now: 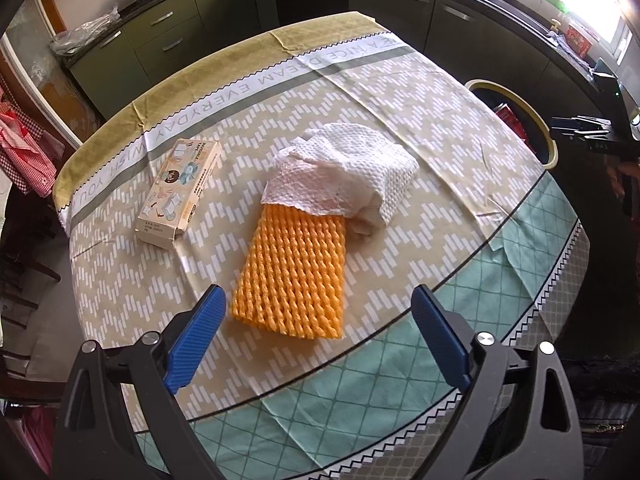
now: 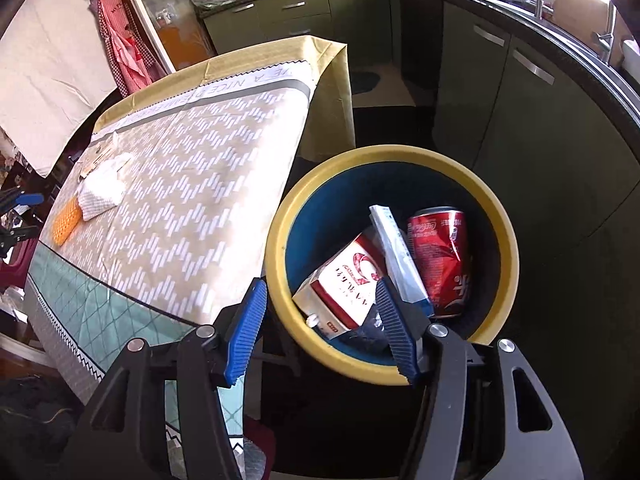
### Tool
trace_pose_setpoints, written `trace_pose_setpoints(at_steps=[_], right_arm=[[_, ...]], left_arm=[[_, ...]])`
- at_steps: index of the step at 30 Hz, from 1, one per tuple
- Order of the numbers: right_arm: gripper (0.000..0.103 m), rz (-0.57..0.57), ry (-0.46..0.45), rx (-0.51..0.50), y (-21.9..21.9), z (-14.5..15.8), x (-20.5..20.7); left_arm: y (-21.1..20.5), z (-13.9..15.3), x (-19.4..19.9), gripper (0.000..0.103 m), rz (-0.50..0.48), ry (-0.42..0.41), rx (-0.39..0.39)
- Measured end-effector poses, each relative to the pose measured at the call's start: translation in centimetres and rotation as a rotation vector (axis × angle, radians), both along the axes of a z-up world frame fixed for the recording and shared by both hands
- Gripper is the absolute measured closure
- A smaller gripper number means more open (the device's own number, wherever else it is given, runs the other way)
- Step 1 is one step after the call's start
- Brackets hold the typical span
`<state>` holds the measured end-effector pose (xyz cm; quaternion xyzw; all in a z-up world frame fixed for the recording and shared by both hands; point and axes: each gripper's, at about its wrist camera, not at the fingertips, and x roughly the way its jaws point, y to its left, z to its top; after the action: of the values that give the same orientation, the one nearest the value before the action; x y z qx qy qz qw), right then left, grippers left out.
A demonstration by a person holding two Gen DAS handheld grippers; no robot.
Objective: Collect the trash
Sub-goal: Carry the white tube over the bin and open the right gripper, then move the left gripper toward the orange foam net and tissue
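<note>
Both tools gape: left tool (image 1: 318, 300) over foam net (image 1: 290, 270), right tool (image 2: 320, 300) over bin (image 2: 280, 216).

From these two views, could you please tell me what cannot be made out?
- Left wrist view: the far end of the orange foam net is covered by the paper towel.
- Left wrist view: most of the bin is hidden behind the table edge.
- Right wrist view: the carton's lower end is masked by the right gripper's fingers.

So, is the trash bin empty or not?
Not empty: the trash bin holds a red can, a carton and a white packet.
</note>
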<state>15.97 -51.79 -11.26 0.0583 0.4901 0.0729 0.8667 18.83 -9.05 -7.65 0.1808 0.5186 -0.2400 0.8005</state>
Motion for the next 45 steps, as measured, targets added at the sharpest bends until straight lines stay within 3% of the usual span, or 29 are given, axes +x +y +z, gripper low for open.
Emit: trace_pose_setpoints(at_steps=[12,19,24,28,30,32,33,34,35,39,45], right_arm=[[0.041,-0.006,0.009,0.065,1.1,-1.8,-1.1],[0.039,-0.012,-0.008,0.119,1.9,-1.9,-1.8],[0.037,-0.014,-0.027,0.141,2.6,-1.4,-2.4],[0.036,-0.022,-0.049,0.156,3.0,-0.7,-3.0],[0.035,-0.026,-0.055,0.160,3.2,-0.5,-3.3],[0.035,-0.021,-0.053,0.158,3.5,-0.5,-3.6],[0.035,-0.019,-0.051,0.153,3.7,-0.6,-3.7],[0.035,-0.017,-0.048,0.152,3.8,-0.7,-3.8],[0.035,-0.017,-0.045,0.154,3.8,-0.8,-3.8],[0.035,-0.018,-0.036,0.158,3.9,-1.2,-3.8],[0.035,-0.011,-0.033,0.162,4.1,-1.4,-3.7]], left_arm=[[-0.6,-3.7,3.6,0.015,-0.007,0.109,-0.014],[-0.9,-3.9,3.5,0.036,-0.030,0.111,-0.005],[-0.8,-3.9,3.1,0.045,-0.029,0.107,-0.004],[-0.3,-4.2,2.9,0.062,-0.018,0.117,-0.018],[-0.2,-4.2,2.6,0.063,-0.017,0.112,-0.019],[-0.2,-4.0,2.5,0.060,-0.020,0.104,-0.013],[-0.2,-3.7,2.4,0.043,-0.014,0.077,-0.003],[-0.1,-3.4,2.3,0.017,-0.006,0.036,0.011],[-0.1,-2.9,2.2,0.008,-0.003,-0.004,0.015],[0.0,-2.3,2.6,0.007,-0.018,0.003,-0.016],[-0.8,-4.2,3.4,0.007,-0.038,0.069,0.006]])
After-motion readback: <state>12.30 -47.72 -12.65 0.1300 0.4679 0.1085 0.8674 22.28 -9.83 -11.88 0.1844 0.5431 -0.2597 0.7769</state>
